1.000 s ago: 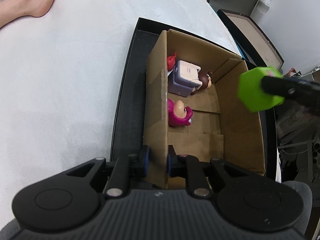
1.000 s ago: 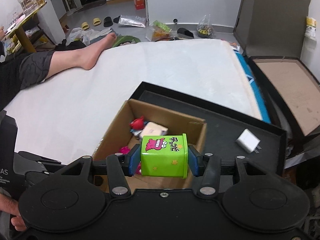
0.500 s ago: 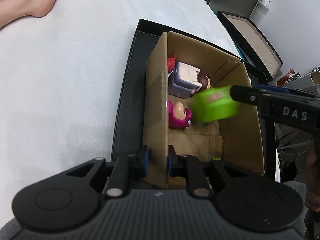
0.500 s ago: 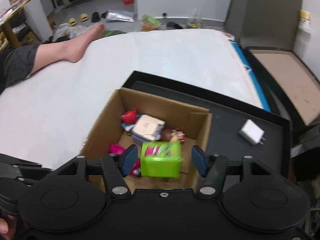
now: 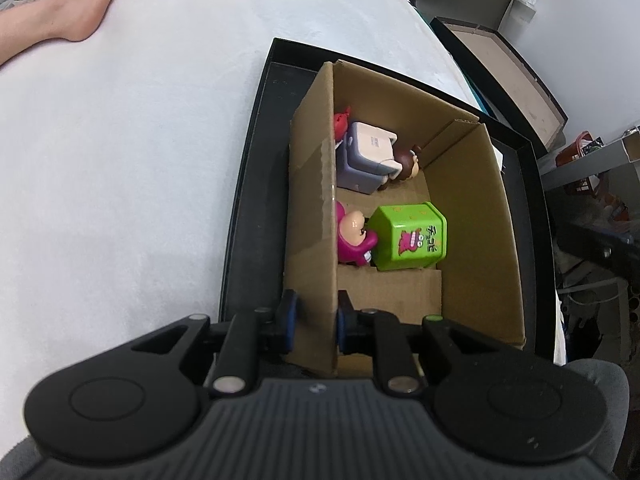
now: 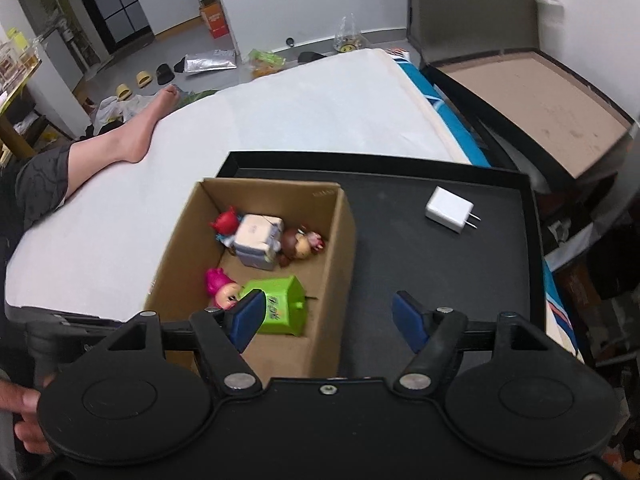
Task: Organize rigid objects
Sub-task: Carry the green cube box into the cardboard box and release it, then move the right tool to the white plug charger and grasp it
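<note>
So the green tin [image 5: 412, 238] is down in the cardboard box [image 5: 472, 216] now, tipped on its side on the box floor, pressed right up against the pink figure [image 5: 352, 236] that sits along the box's left wall. Further back in the far left corner there's a lavender and white box toy [image 5: 368, 156] with a red figure [image 5: 341, 120] behind it and a brown-haired figure [image 5: 408, 164] on its right side, all bunched together.

The left gripper [image 5: 314, 316] is clamped on the near end of the box's left wall, cardboard squeezed between the blue pads. The right gripper [image 6: 328, 318] has just been opening up, and it's spread wide with nothing between the pads; the tin shows just past its left pad.

The box sits on the left part of a black tray [image 6: 440, 264] on the white mattress [image 6: 300, 120]. A white charger plug [image 6: 450, 210] lies near the tray's far right corner, well apart from the box
</note>
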Action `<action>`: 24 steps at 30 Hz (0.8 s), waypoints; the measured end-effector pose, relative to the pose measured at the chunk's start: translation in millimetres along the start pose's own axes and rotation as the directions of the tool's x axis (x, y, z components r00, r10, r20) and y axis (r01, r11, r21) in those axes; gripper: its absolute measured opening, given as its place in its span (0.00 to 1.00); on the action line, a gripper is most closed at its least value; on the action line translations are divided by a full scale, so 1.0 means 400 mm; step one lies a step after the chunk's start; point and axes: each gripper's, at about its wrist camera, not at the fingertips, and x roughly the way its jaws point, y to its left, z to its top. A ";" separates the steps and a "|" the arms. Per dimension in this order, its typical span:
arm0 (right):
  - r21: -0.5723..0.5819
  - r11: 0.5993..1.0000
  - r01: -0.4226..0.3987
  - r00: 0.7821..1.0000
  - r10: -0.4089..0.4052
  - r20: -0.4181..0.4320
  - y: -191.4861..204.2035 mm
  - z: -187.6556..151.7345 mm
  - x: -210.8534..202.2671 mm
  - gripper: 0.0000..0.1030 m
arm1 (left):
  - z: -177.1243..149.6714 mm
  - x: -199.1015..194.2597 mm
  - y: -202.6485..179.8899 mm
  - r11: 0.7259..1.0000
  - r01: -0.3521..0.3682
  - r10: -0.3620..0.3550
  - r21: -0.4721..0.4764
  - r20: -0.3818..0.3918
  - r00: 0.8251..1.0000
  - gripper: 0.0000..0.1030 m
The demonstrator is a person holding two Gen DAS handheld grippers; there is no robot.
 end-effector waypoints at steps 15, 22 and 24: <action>0.161 0.987 -0.002 1.000 -0.002 0.026 -0.172 -0.061 0.001 0.73 | 0.004 -0.002 -0.014 1.000 -0.018 0.018 -0.002 -0.007 1.000 0.16; 0.212 0.977 0.031 0.998 -0.041 0.039 -0.254 -0.070 0.028 0.80 | 0.005 0.005 -0.018 1.000 -0.021 0.021 0.005 -0.016 1.000 0.16; 0.203 0.978 0.037 0.998 -0.046 0.039 -0.269 -0.065 0.037 0.83 | 0.006 0.008 -0.020 1.000 -0.025 0.025 0.008 -0.019 1.000 0.16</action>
